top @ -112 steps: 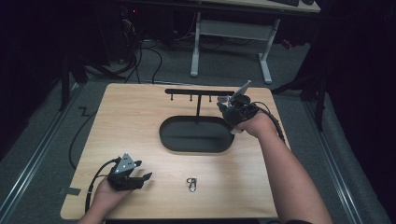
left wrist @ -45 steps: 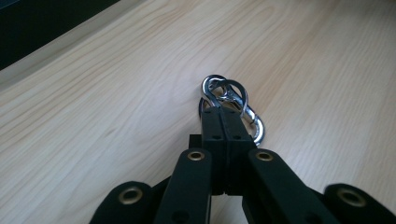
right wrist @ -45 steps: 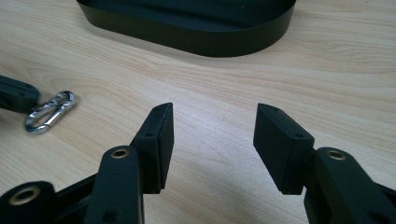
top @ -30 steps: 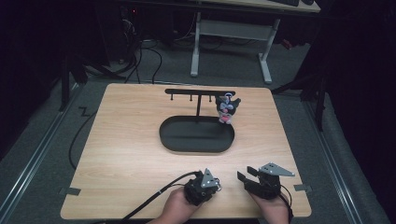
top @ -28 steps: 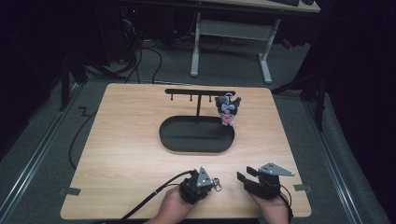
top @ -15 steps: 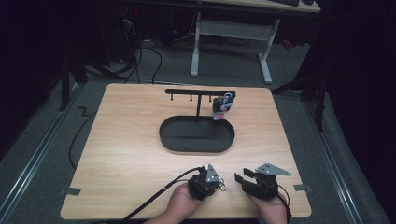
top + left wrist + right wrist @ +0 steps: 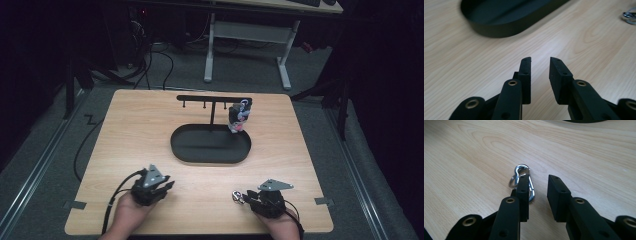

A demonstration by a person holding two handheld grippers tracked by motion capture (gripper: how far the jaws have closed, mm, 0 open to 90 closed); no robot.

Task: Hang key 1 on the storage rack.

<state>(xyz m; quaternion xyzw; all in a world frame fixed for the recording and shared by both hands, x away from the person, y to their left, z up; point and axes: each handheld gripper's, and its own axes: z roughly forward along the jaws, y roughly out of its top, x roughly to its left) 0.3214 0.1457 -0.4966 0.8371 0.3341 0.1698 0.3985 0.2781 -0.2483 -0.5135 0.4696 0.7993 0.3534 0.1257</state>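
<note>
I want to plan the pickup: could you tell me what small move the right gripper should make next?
Probably shift the right gripper slightly toward its own left jaw and then close: the metal clip lies flat on the table, partly under that jaw, not centred in the gap.

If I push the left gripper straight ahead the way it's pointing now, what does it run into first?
Judging by the left gripper view, the left gripper, jaws slightly apart with nothing between them, points across bare table toward the black oval tray. The tray's near wall is probably the first contact, though depth is hard to judge.
</note>
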